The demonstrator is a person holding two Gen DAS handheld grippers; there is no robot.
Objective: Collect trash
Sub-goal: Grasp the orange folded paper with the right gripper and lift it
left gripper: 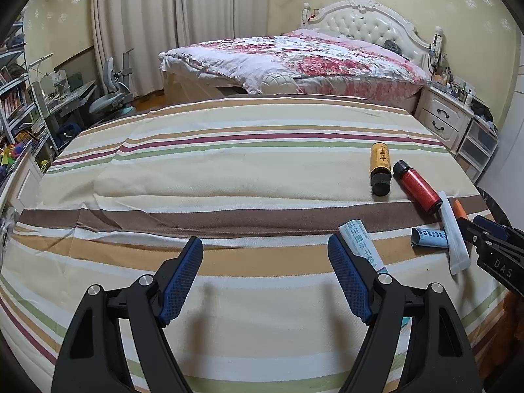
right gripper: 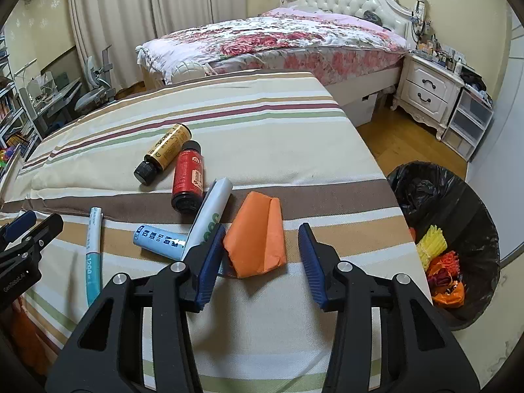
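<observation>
On the striped cloth [right gripper: 262, 137] lie a yellow bottle [right gripper: 163, 152], a red bottle [right gripper: 187, 177], a white tube [right gripper: 209, 219], a pale blue tube [right gripper: 157, 237], a white-and-teal tube [right gripper: 92, 255] and a folded orange paper [right gripper: 258, 239]. My right gripper [right gripper: 262, 262] is open, its jaws either side of the near end of the orange paper. My left gripper [left gripper: 265, 278] is open and empty over bare cloth; the white-and-teal tube [left gripper: 360, 245] lies by its right finger. The bottles [left gripper: 381, 167] and the red bottle [left gripper: 417, 190] show in the left wrist view too.
A bin with a black liner [right gripper: 448, 229] stands on the floor right of the table, holding yellow and orange scraps. A bed [right gripper: 278, 42], a white nightstand [right gripper: 429, 88] and plastic drawers [right gripper: 468, 121] lie beyond. Shelves and a desk [left gripper: 49, 98] are at left.
</observation>
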